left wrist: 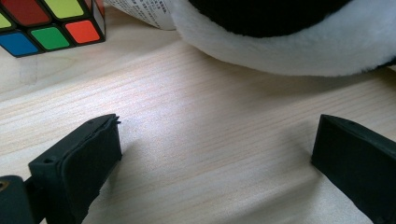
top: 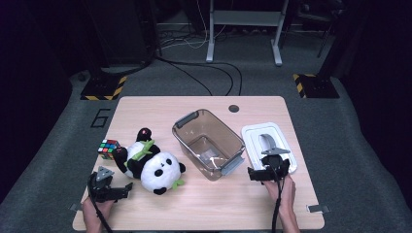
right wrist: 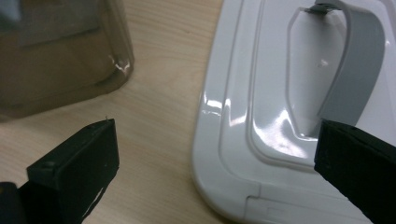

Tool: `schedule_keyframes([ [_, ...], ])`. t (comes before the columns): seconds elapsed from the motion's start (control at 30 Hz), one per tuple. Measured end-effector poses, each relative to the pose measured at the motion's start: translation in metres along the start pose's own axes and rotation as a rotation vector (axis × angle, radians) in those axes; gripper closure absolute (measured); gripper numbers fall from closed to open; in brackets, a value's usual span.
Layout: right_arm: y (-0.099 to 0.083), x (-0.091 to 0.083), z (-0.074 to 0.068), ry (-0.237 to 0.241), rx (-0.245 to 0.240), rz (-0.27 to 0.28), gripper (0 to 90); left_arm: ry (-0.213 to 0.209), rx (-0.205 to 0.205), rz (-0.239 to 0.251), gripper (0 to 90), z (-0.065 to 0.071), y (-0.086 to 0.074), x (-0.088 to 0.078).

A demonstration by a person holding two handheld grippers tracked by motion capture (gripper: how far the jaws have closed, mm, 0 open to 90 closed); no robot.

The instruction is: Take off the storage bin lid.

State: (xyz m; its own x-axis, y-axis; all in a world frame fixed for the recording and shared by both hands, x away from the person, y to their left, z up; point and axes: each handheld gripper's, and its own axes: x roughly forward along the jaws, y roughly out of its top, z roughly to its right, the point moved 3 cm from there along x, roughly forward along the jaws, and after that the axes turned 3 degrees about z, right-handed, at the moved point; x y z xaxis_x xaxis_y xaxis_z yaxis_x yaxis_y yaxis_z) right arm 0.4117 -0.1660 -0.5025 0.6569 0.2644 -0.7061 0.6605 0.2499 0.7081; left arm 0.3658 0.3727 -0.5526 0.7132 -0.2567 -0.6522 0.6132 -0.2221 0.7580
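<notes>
Lying flat, white lid, beneath open right tongs

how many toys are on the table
2: a plush panda lying at the left part of the table, and a colour cube just left of it, touching or nearly touching the panda. The clear bin looks to hold no toy.

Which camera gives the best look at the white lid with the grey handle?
The high view: the whole white lid lies flat right of the clear bin. The right gripper view shows its near corner and grey handle close up.
</notes>
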Motion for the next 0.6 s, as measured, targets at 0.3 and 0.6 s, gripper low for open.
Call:
schedule_keyframes([
  [0.3, -0.028, -0.001, -0.036, 0.046, -0.053, 0.035, 0.0, 0.001, 0.000, 0.000, 1.0, 0.000, 0.000, 0.000],
  [0.6, -0.047, 0.012, -0.069, 0.107, -0.158, 0.011, 0.0, 0.000, -0.001, 0.001, 1.0, 0.000, 0.000, 0.000],
])
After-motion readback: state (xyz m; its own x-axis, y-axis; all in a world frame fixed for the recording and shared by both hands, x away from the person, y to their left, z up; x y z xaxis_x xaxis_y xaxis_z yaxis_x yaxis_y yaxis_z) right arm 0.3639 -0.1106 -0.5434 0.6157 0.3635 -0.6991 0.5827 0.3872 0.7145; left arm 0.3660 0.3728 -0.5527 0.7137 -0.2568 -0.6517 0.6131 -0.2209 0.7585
